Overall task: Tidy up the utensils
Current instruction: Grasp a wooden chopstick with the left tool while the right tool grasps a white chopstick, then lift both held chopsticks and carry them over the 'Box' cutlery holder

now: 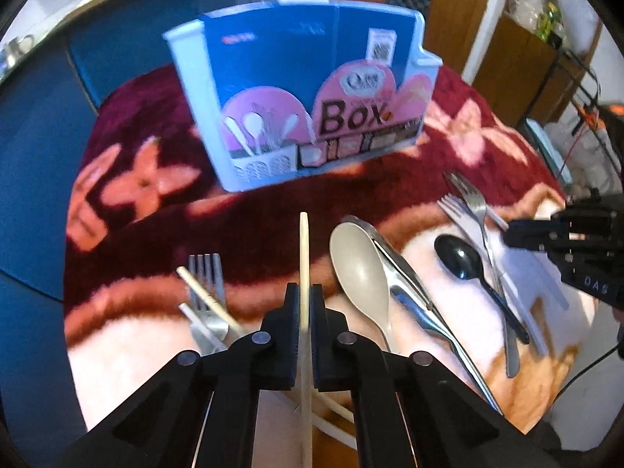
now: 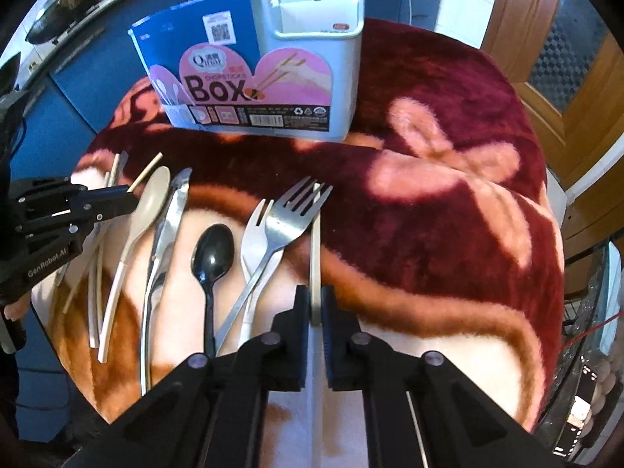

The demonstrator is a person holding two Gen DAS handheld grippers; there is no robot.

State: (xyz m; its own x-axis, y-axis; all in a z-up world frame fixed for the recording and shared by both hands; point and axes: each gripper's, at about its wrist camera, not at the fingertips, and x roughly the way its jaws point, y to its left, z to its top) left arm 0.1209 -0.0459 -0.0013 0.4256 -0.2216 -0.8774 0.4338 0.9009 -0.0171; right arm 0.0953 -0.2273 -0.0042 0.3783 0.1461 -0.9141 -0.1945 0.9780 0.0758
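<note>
Chopstick (image 1: 304,257) sits clamped between left hand-held gripper (image 1: 304,304) fingers.

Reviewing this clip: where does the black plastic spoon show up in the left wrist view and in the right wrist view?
Left wrist view: black spoon lies right of centre on the blanket, bowl toward the box, beside the metal forks.
Right wrist view: black spoon lies left of centre, between the knife and the white fork.
Shared landmark: the blue-and-pink chopsticks box at the far edge.
</note>
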